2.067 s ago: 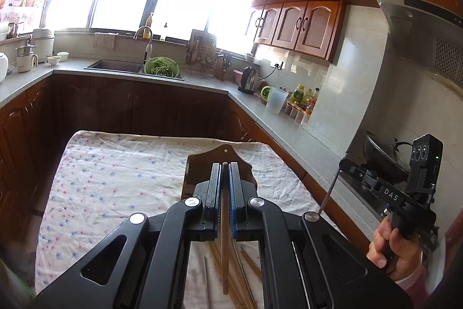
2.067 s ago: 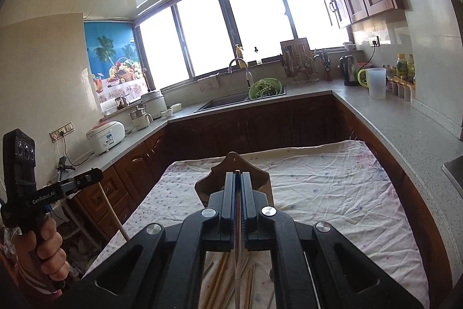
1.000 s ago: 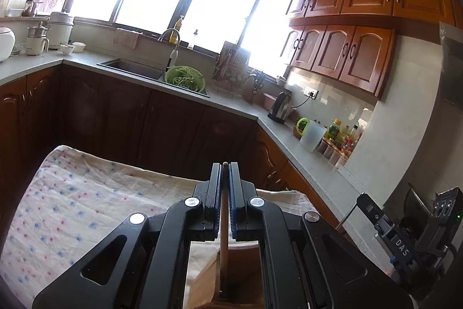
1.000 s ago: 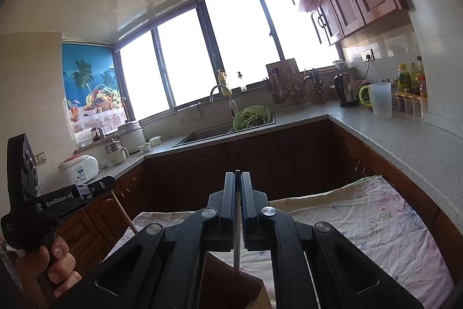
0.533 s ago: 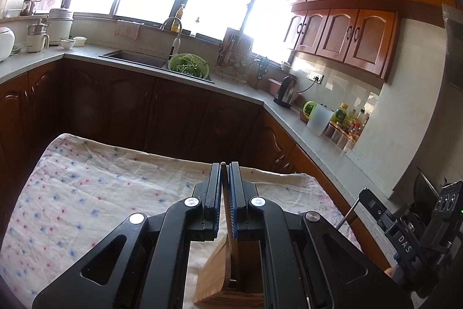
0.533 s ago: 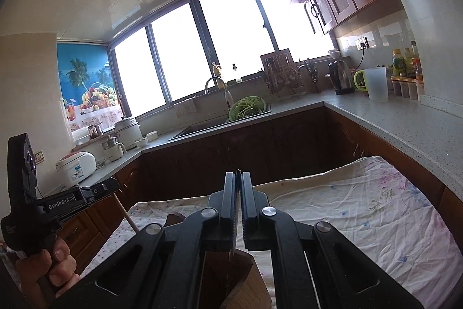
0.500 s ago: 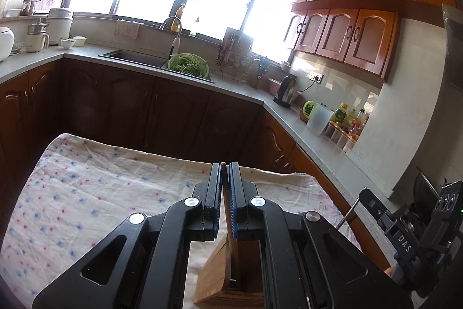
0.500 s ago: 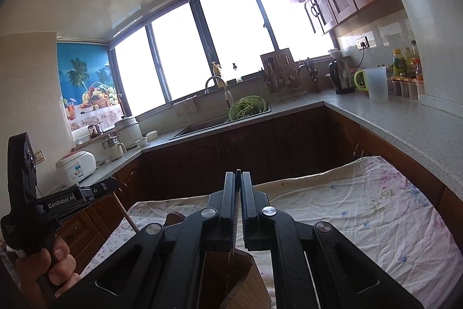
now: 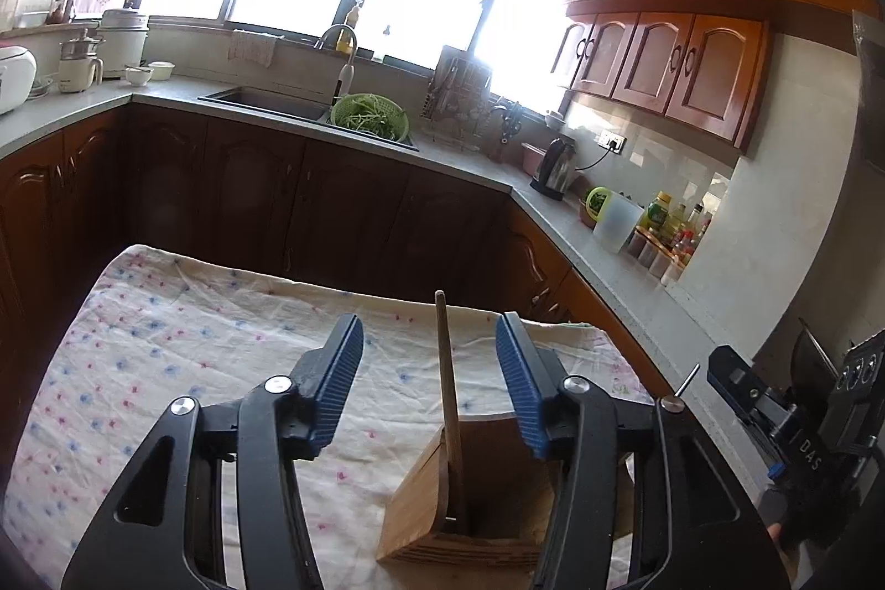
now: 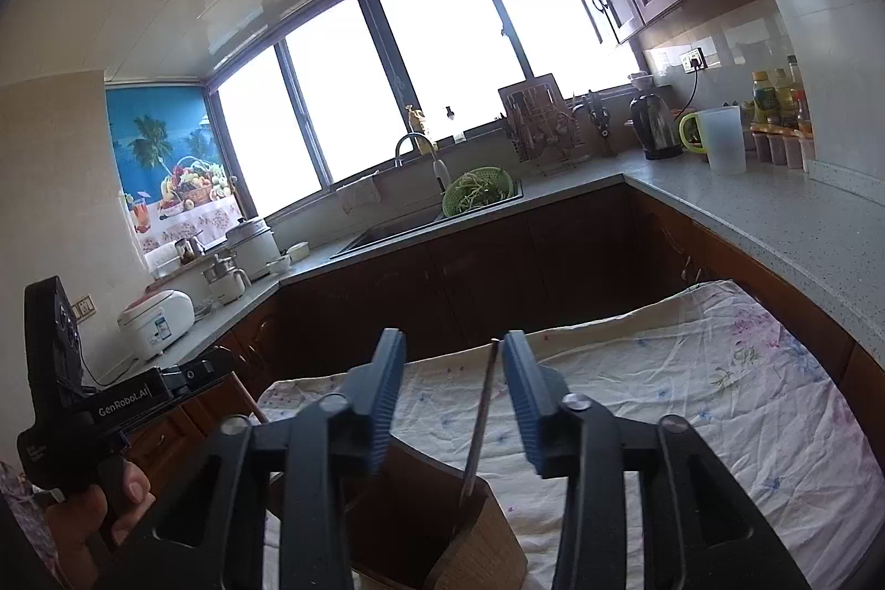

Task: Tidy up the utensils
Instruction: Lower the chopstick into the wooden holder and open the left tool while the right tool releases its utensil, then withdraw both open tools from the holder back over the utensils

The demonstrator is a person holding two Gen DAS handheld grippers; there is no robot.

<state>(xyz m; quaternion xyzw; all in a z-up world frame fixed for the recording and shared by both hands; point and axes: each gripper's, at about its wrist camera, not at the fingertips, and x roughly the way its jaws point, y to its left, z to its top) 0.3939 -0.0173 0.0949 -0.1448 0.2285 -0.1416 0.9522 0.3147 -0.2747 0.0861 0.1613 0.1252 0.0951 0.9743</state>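
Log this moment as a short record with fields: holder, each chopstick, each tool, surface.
holder: wooden utensil box, open top, standing on the cloth
left chopstick: wooden chopstick stands in the box, between the left tool's pads but touching neither
right chopstick: thin dark chopstick leans in the box, free of the pads
left tool: left tool, jaws opening
right tool: right tool, jaws opening
surface: flower-print cloth over the table

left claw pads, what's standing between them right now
A wooden chopstick stands upright between the opening left claw pads, touching neither, its lower end inside the wooden holder. The left wrist view shows it.
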